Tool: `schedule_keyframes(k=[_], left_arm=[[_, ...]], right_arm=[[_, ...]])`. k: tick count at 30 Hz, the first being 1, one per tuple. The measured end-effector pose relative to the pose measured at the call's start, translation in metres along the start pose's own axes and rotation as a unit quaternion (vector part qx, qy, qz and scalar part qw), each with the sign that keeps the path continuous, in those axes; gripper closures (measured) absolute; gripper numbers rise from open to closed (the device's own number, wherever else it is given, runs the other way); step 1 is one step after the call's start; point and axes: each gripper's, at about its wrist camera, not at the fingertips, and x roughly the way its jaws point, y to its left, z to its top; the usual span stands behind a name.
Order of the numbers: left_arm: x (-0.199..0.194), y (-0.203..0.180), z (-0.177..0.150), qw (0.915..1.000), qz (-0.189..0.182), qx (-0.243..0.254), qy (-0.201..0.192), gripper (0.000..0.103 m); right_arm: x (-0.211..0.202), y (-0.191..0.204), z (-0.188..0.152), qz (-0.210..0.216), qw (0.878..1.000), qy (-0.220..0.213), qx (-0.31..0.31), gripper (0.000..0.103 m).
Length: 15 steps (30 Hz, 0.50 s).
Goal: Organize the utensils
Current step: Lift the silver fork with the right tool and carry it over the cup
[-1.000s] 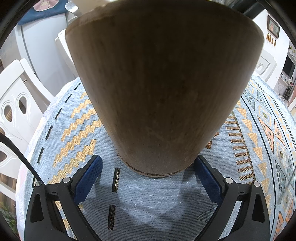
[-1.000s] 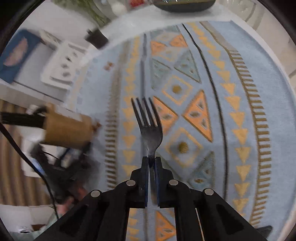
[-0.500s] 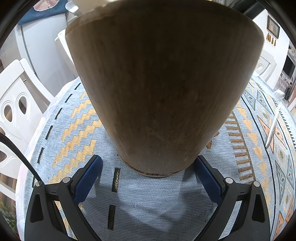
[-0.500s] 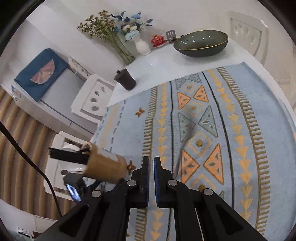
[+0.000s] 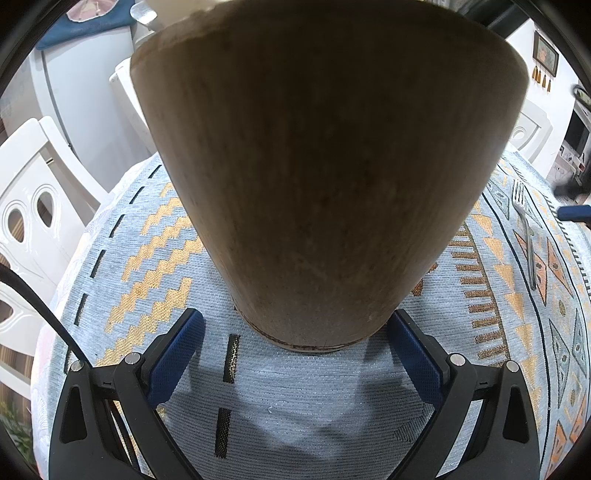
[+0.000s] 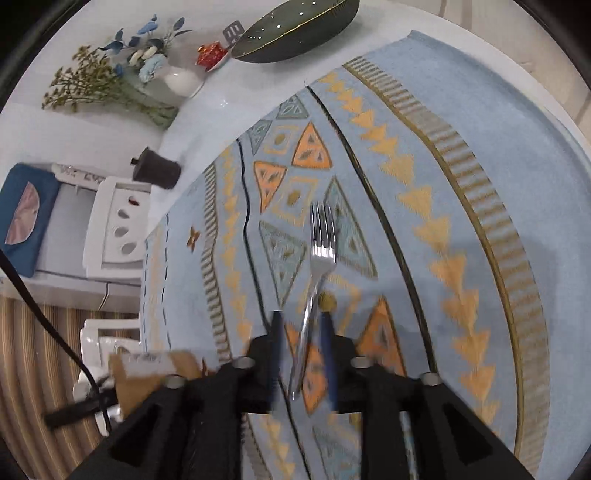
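Released since a second ago, the fork now lies flat on the patterned cloth, its handle between the parted right gripper fingers. Left gripper stands spread around the wooden holder, right finger touching.

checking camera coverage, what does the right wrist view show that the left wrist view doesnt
Only the right wrist view shows the dark bowl, the flower vase and the right gripper, open astride the fork's handle. Only the left wrist view shows the left gripper open around the wooden holder's base, and a wall picture. Both show the fork lying on the patterned cloth, the wooden holder and a white chair.
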Motion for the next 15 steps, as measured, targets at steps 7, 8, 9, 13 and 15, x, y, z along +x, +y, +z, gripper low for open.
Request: schedule_keyframes(k=[7, 8, 9, 13, 15], left_arm=[[0.000, 0.000, 0.000, 1.0000, 0.000, 0.000, 0.000, 0.003], [0.000, 0.001, 0.000, 1.0000, 0.000, 0.000, 0.000, 0.003], [0.000, 0.000, 0.000, 1.0000, 0.000, 0.000, 0.000, 0.003], [0.000, 0.001, 0.000, 1.0000, 0.000, 0.000, 0.000, 0.002], [0.000, 0.001, 0.000, 1.0000, 0.000, 0.000, 0.000, 0.002]], right_arm=[[0.026, 0.012, 0.035, -0.070, 0.995, -0.032, -0.065, 0.058], [0.034, 0.011, 0.038, -0.083, 0.994, -0.022, -0.072, 0.070], [0.046, 0.009, 0.040, -0.089, 0.993, -0.010, -0.078, 0.076], [0.056, 0.018, 0.036, -0.120, 0.984, -0.030, -0.124, 0.084], [0.057, 0.022, 0.036, -0.133, 0.982, -0.028, -0.129, 0.090]])
